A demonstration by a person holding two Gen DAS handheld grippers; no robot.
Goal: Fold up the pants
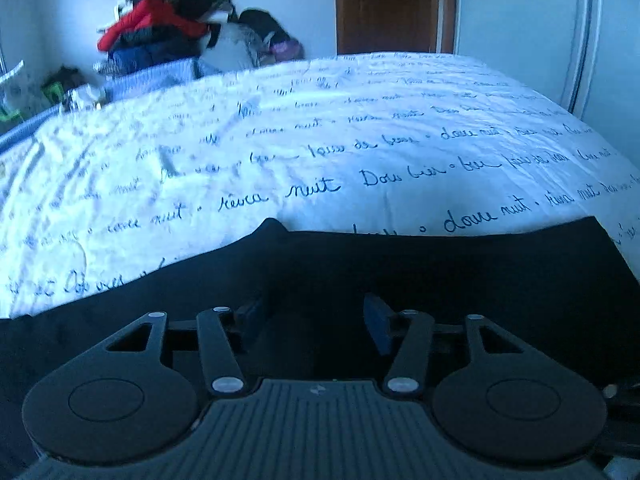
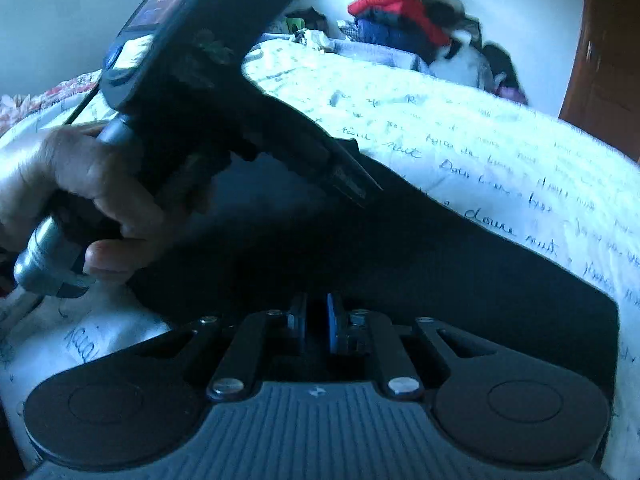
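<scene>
Script-printed bedding (image 1: 360, 128) is carrying the black pants (image 1: 440, 264); my left gripper (image 1: 316, 320) is hovering spread, my right gripper (image 2: 317, 324) is pinching nearly together at lower centre, possibly on cloth, which could slip and skew the fold.

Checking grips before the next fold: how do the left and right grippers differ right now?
The left gripper has its fingers spread wide; the right gripper has its blue pads nearly together. Whether the right one pinches fabric cannot be told. Both hover low over the black pants on the bed cover.

Script-printed white bedspread (image 1: 360, 128) under flat black pants (image 1: 440, 272), clothes pile (image 1: 168, 28) behind.
</scene>
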